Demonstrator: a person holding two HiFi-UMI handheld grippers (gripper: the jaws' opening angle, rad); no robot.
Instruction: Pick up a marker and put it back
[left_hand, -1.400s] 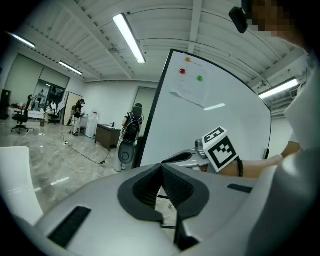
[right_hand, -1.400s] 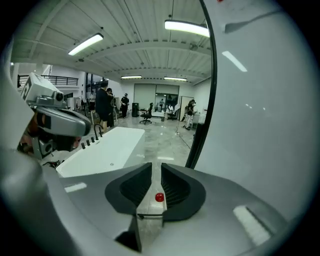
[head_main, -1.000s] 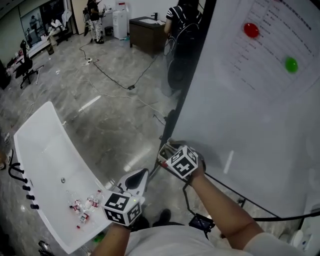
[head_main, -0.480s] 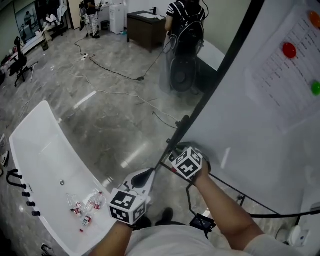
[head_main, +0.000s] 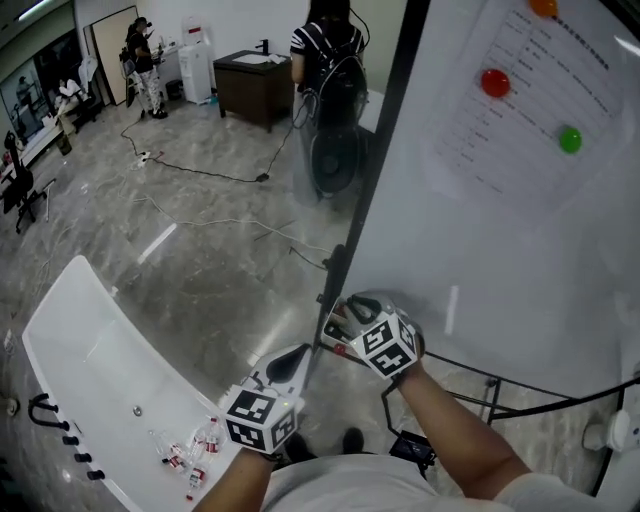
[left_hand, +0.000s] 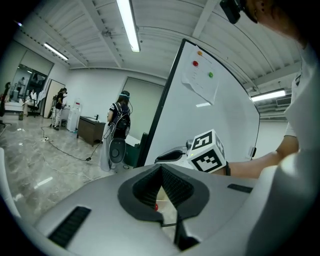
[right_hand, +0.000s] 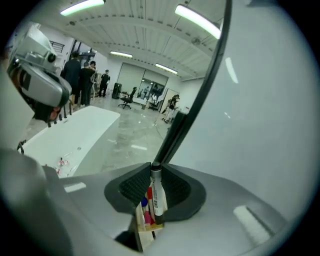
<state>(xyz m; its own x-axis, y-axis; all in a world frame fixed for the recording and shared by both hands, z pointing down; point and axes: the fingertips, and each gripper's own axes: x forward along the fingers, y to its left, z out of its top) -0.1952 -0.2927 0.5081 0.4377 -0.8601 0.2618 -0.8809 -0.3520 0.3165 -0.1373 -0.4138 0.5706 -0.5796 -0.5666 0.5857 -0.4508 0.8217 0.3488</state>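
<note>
Only its own view shows right tool (right_hand: 152, 169) just closing, pinching marker (right_hand: 156, 194), left tool (left_hand: 161, 173) parted, empty.

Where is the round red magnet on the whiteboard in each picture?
Head view: the red magnet is at the upper right, up and left of the green magnet.
Left gripper view: the red magnet is small, above the middle, near the board's top.
Right gripper view: not in it.
Shared landmark: the whiteboard's black edge slants through all three.
</note>
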